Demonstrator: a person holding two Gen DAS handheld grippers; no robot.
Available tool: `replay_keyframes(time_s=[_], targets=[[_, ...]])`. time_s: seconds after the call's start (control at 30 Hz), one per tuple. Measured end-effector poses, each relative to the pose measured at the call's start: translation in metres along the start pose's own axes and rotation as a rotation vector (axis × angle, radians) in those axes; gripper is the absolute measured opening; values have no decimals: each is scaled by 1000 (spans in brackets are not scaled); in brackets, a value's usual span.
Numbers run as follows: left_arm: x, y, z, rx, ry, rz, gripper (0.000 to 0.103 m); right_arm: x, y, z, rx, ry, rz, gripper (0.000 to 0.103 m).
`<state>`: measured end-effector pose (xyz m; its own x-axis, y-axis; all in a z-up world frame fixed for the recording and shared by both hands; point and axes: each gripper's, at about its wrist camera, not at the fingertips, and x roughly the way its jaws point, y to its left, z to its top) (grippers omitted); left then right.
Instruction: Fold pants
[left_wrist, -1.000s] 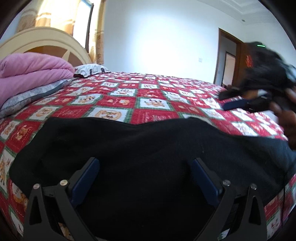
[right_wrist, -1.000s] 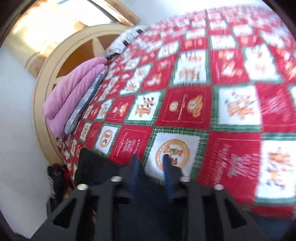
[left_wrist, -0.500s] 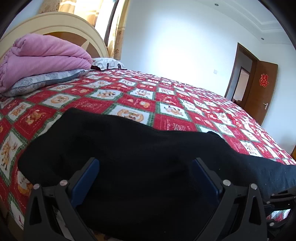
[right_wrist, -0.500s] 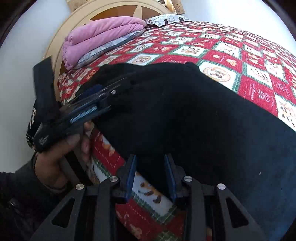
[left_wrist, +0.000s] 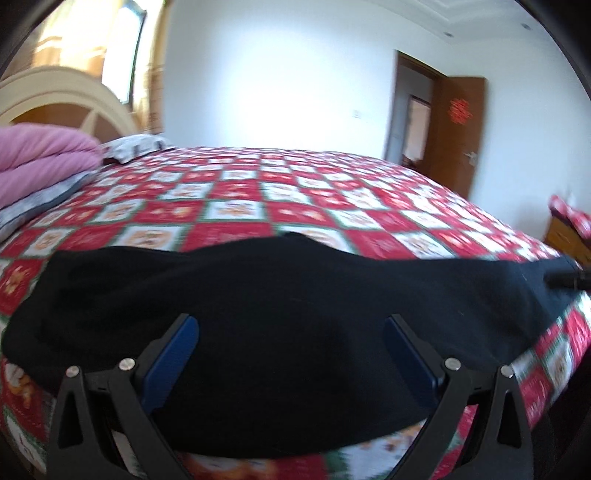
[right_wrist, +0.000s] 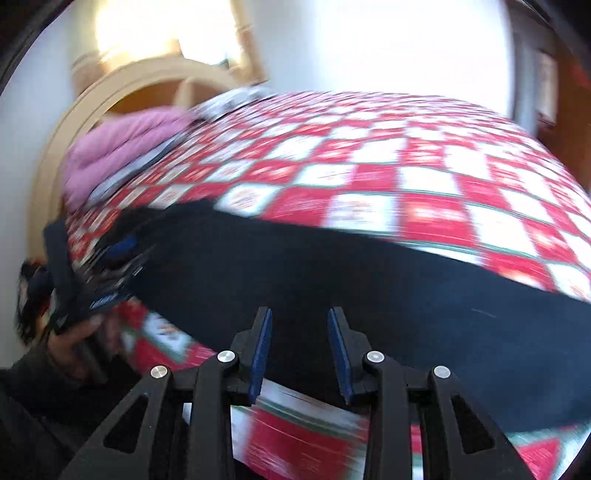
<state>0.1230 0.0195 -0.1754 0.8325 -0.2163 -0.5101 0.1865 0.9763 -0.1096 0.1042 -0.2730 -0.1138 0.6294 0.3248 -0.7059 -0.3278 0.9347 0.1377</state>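
One pants (left_wrist: 280, 317) on your bed (left_wrist: 295, 192), long axis left–right along the near edge. Left gripper (left_wrist: 291, 350) jaws wide open; right gripper (right_wrist: 300, 343) jaws part open, gripping nothing.

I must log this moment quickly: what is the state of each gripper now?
Left gripper: open wide over the black pants, holding nothing.
Right gripper: partly open at the pants' near edge, gripping nothing.

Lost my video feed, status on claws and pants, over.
Left claw wide open over black pants. Right claw part open, gripping nothing. Pants spread along edge of checkered quilt. Nothing on pants.
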Motion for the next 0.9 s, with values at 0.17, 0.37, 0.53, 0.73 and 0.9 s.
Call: replay_keyframes(time_s=[0.17,0.37,0.53,0.73,0.9], targets=[[6,-19,2,43,54,-34,102,-54,-94,-18,179,-45,-264,37],[14,-43,15,93,67,-54,102,-120,-204,-12,357,-168,-467,37],[22,-60,7,137,102,-50,102,-128,-276,-17,520,-136,-486,37],[31,-67,-4,171,133,-11,103,-97,-293,-36,545,-89,-375,35],[33,-68,-6,171,123,-1,103,-99,-301,-29,543,-155,-360,17]])
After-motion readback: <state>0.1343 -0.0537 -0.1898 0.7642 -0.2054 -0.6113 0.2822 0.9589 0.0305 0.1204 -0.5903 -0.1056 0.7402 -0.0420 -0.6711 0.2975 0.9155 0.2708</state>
